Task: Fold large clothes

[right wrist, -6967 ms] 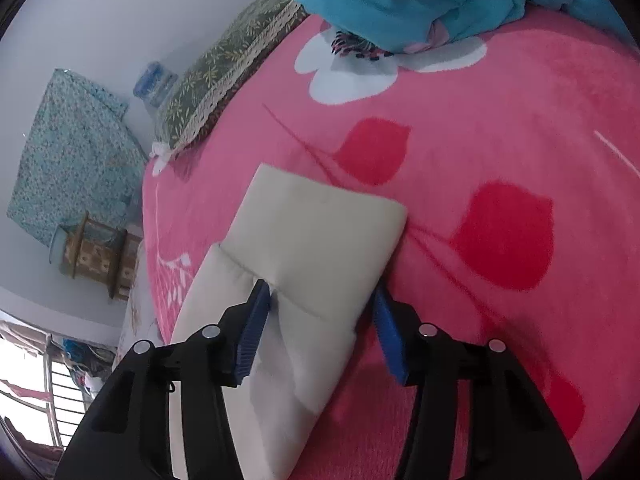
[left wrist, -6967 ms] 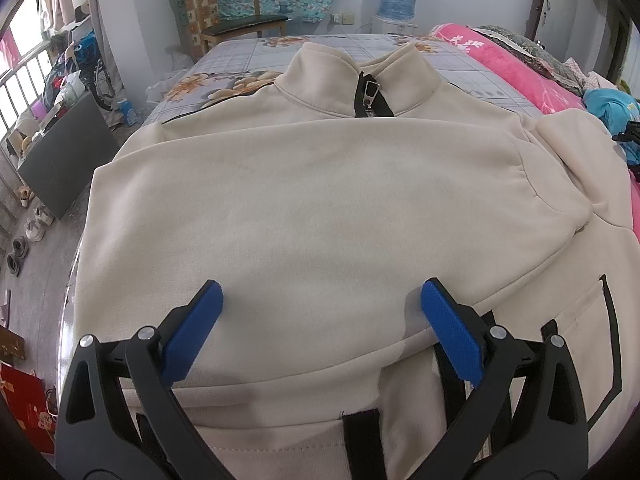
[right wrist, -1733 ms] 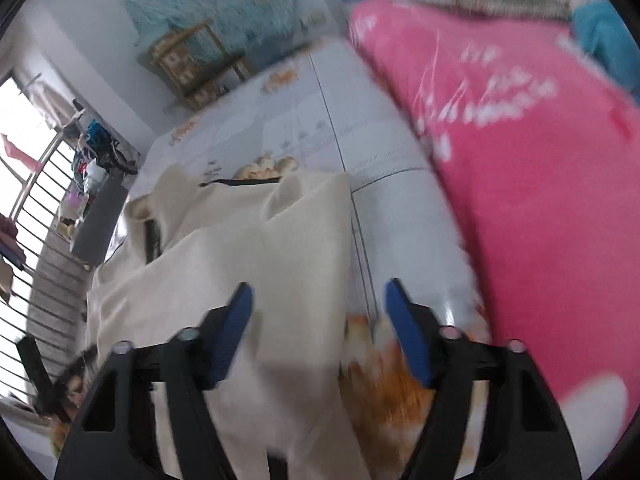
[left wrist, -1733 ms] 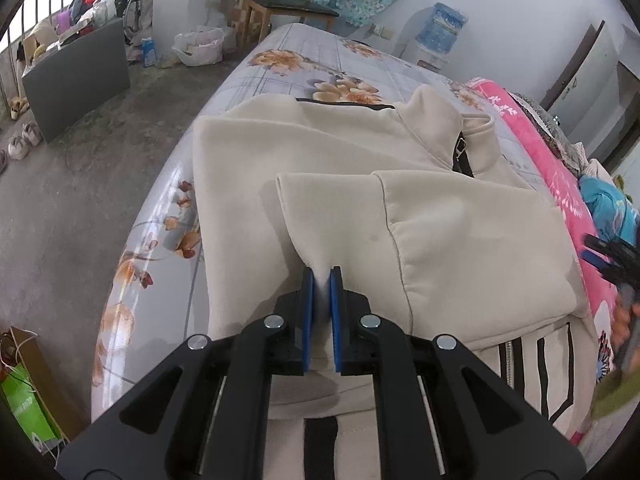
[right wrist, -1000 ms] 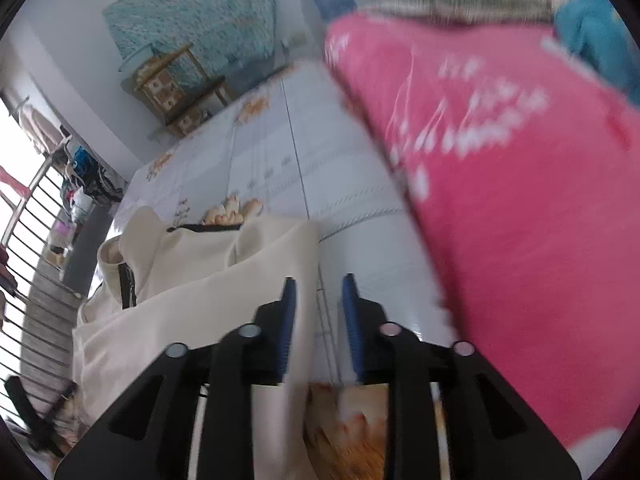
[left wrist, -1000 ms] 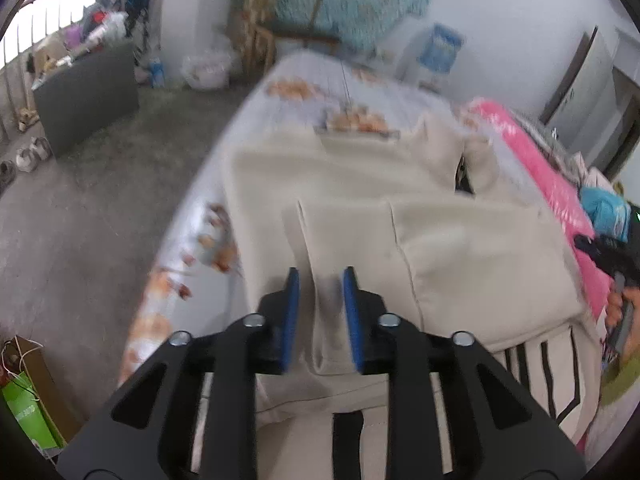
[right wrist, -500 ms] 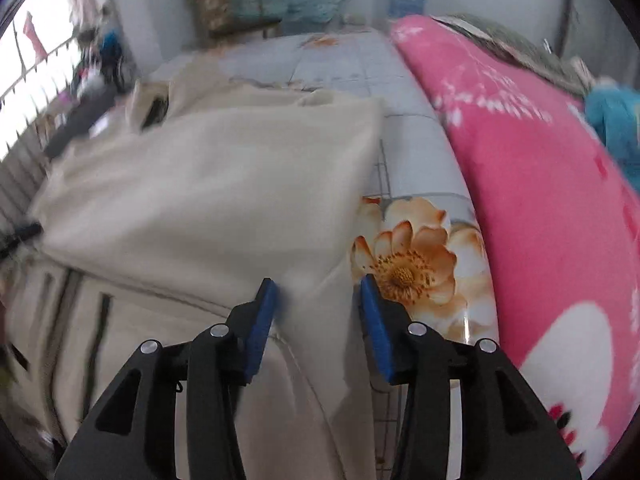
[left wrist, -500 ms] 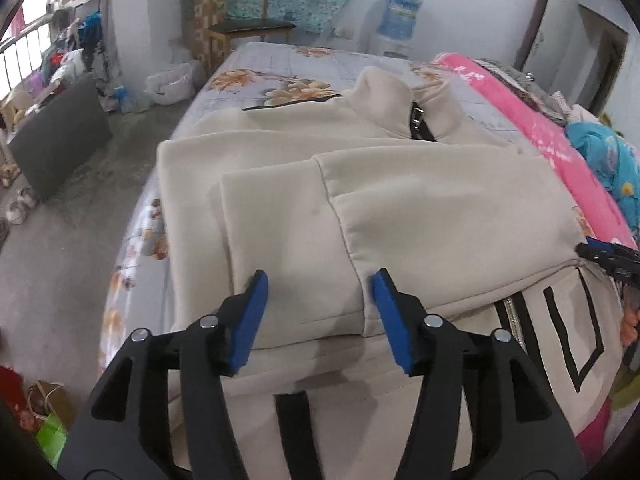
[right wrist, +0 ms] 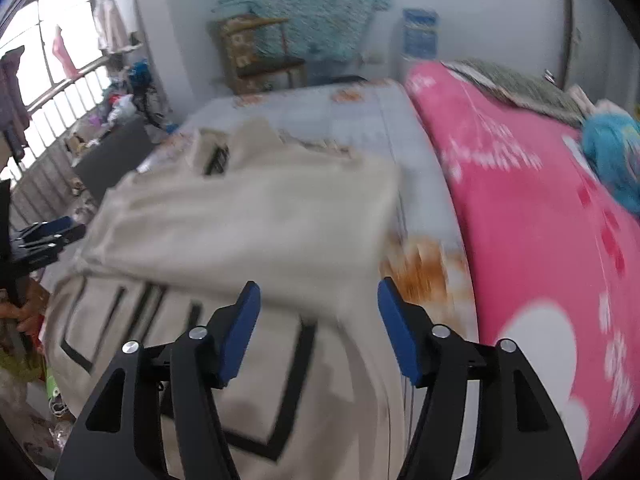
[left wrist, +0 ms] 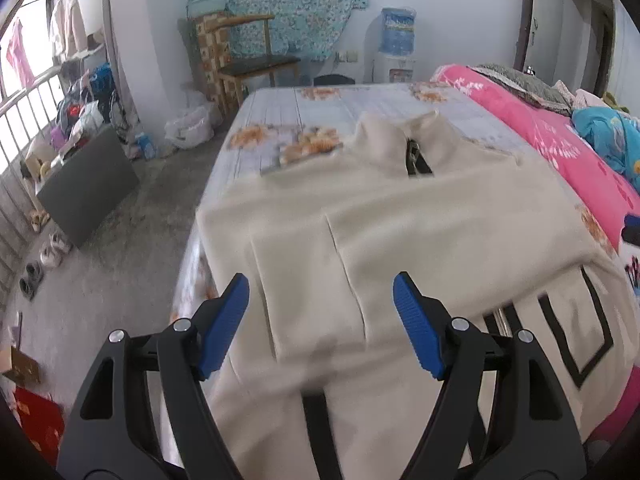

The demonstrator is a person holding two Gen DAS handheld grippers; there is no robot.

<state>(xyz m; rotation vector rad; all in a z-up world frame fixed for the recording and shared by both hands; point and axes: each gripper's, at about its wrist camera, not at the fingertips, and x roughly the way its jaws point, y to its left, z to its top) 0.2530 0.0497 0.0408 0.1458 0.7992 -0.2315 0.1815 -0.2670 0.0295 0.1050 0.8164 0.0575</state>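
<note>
A large cream fleece pullover with a stand-up collar and a short black zip [left wrist: 420,216] lies spread on the bed with the pale floral sheet [left wrist: 320,108], its collar toward the far end and its black-striped front hem hanging off the near edge. Both sleeves are folded in across the chest; the cuff end of one lies flat just ahead of the left gripper [left wrist: 321,304].

That left gripper, black with blue ribbed pads, hovers over the folded sleeve with its jaws opening; cloth shows in the gap between them, but the pads do not press on it. The right gripper [right wrist: 319,316], of the same make, hangs above the pullover's other side near the sheet's orange flower print, its jaws opening too and nothing clamped. Its view is blurred.

A bright pink flowered blanket [right wrist: 540,240] covers the bed just beside the pullover, with a crumpled turquoise cloth [left wrist: 612,136] on it. Beyond the foot of the bed stand a wooden armchair [left wrist: 248,60] and a blue water dispenser [left wrist: 396,44] against the wall.
</note>
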